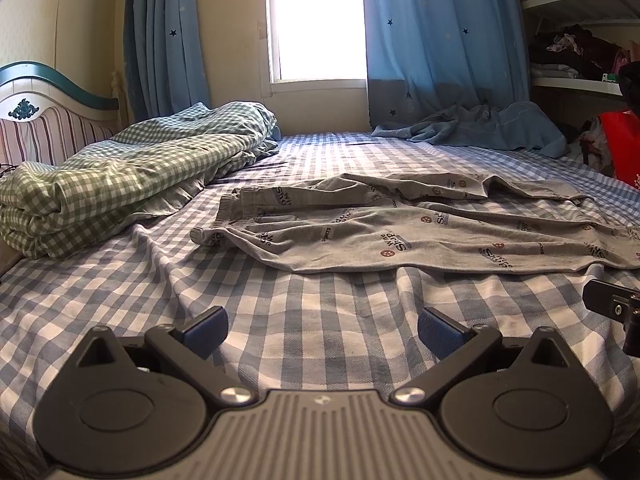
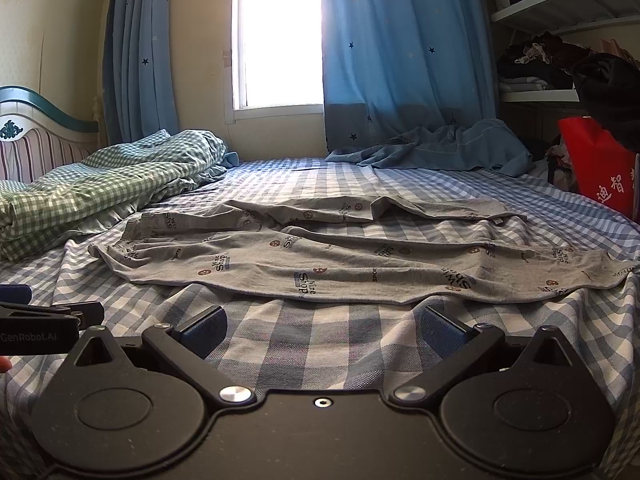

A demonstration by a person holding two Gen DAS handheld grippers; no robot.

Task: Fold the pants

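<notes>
Pants [image 1: 420, 224] lie spread across the bed [image 1: 200, 300], waistband left, legs toward its right edge. Left gripper [image 1: 322, 330] and right gripper [image 2: 322, 330] hover near the front edge, both spread, empty. Soft, light, likely limp cloth: pinch waistband and cuffs. No containers on the bed.

Gray pants [image 2: 340, 264] with words and dots. Blue-and-white checked bed sheet [image 2: 320, 344]. Green checked blanket [image 1: 108, 188]. Blue star curtains [image 1: 440, 40].
</notes>
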